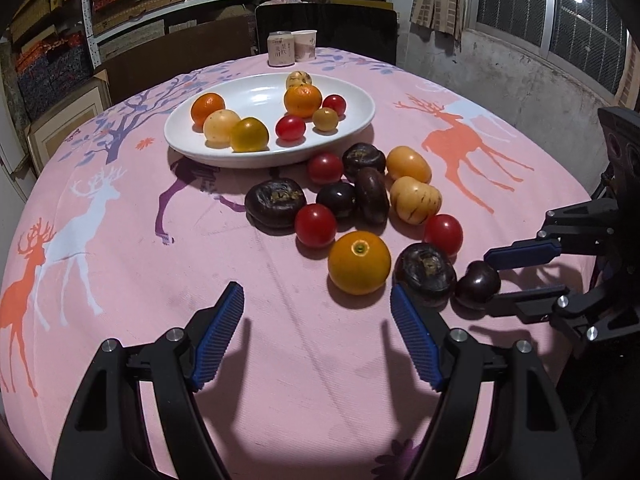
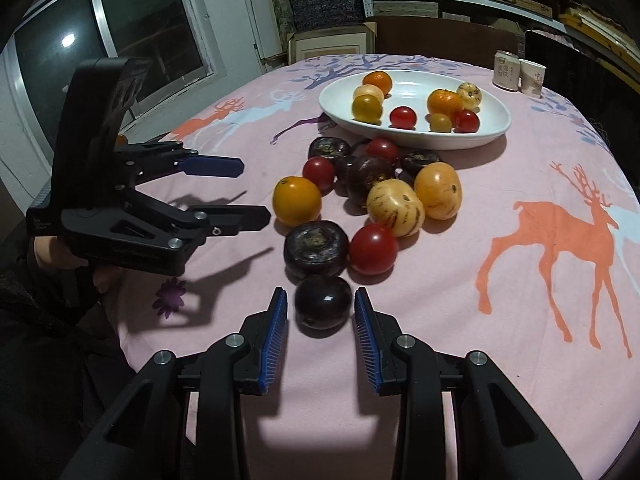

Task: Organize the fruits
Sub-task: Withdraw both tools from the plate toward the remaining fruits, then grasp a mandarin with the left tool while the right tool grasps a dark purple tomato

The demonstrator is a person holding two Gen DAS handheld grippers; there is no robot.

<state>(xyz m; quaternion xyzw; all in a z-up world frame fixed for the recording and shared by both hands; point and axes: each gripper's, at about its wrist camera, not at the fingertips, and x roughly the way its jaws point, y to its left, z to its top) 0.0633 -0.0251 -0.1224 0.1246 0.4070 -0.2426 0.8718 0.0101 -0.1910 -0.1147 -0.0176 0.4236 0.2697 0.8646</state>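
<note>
Between your right gripper (image 2: 320, 312) jaws sits a dark purple plum (image 2: 323, 301), the fruit of the heap that lies farthest from the white plate (image 2: 496, 120). From the right wrist view the two blue pads stand close to its sides, and I cannot see a clear gap, so I judge that the jaws are clamped on it or very nearly; in the left wrist view the plum (image 1: 478, 283) sits between the two fingers as well. It seems to rest on the pink cloth of the bench (image 2: 520, 320).

Your left gripper (image 1: 318, 312) has its jaws wide apart with nothing between them, over bare cloth on the near side of the heap, well apart from the plate.

This plum is probably light, round and smooth, with soft flesh under a glossy skin. It can slip or roll, and a hard squeeze may bruise it. Take it across the widest part, with the pads on opposite sides, and press gently.

On the plate you already have eight small fruits: two oranges, two red tomatoes, two yellow tomatoes and two pale striped ones, in two loose groups. A wide part in the middle is free.

Between the plate and the plum lies the heap (image 2: 360, 200): red tomatoes, dark flat fruits, an orange, and pale yellow fruits, many of them touching. Just behind the plate stand a can (image 1: 281, 49) and a paper cup (image 1: 305, 44).
</note>
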